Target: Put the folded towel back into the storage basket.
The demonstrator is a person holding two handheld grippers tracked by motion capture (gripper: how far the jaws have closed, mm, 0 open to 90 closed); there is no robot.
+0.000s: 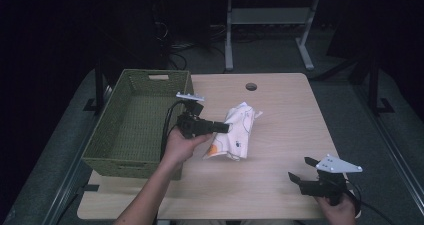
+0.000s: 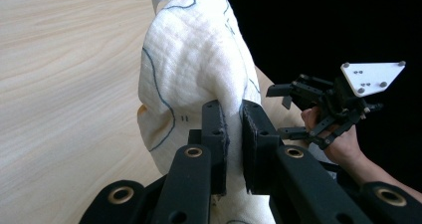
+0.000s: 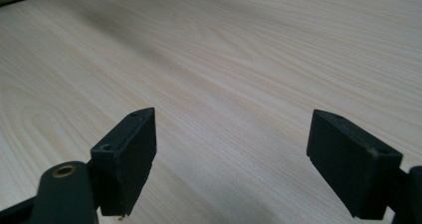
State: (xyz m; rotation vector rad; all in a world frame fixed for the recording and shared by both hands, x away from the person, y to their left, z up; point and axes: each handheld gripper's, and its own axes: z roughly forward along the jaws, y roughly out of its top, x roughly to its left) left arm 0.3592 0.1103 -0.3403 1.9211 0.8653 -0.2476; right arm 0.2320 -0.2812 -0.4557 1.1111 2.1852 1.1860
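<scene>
A white cloth (image 1: 235,135) with thin dark lines and orange patches sits bunched near the middle of the wooden table (image 1: 280,115). My left gripper (image 1: 226,127) is shut on a fold of it. In the left gripper view the cloth (image 2: 194,69) bulges up between the two black jaws, which pinch it tight around the left gripper's (image 2: 234,119) tips. My right gripper (image 1: 300,169) stands open near the table's front right corner, nothing between its jaws. In the right gripper view the right gripper (image 3: 231,144) has bare wood between its pads.
A green woven basket (image 1: 107,140) stands along the left side of the table, beside my left hand. A round cable hole (image 1: 251,86) lies at the table's far edge. Desk legs and cables stand on the dark floor behind.
</scene>
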